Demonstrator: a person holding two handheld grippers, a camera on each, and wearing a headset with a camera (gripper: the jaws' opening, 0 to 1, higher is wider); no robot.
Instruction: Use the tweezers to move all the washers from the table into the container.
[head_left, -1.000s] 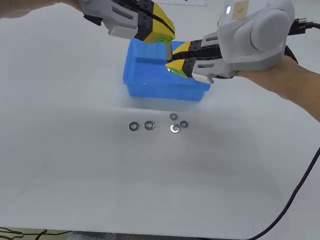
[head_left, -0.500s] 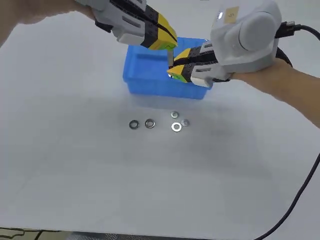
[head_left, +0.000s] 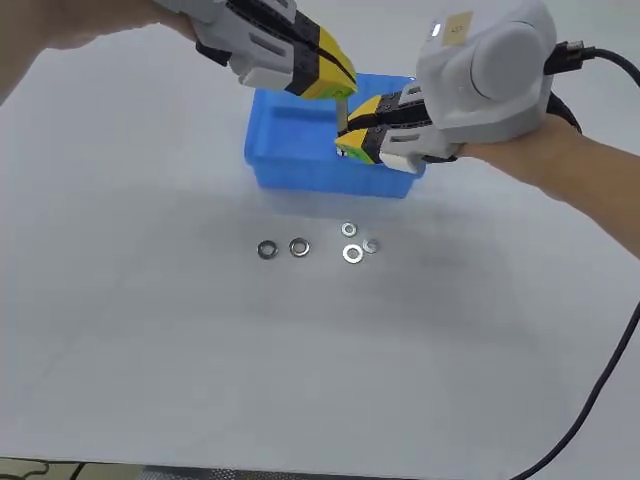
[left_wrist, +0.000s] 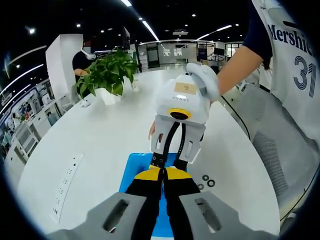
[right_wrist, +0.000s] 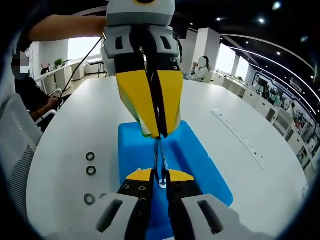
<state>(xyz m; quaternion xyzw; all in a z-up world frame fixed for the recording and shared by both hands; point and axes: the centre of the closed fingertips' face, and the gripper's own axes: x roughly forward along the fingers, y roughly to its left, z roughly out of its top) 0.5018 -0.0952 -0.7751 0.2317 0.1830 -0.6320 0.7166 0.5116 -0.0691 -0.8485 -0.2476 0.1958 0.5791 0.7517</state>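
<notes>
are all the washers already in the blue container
No, five washers lie on the table in front of the blue container.

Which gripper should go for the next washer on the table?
Left, probably. The left gripper holds the tweezers, above the container near the washers; the right gripper only meets their tips.

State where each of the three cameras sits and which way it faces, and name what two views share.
Head view: on the headset, looking forward and down at the white table, washers and blue container; a forearm shows.
Left gripper view: on the left gripper, facing the right gripper across the container; own jaws show.
Right gripper view: on the right gripper, facing the left gripper; own jaws show, tweezers between them.
Shared: both gripper views show the container and washers.
</notes>
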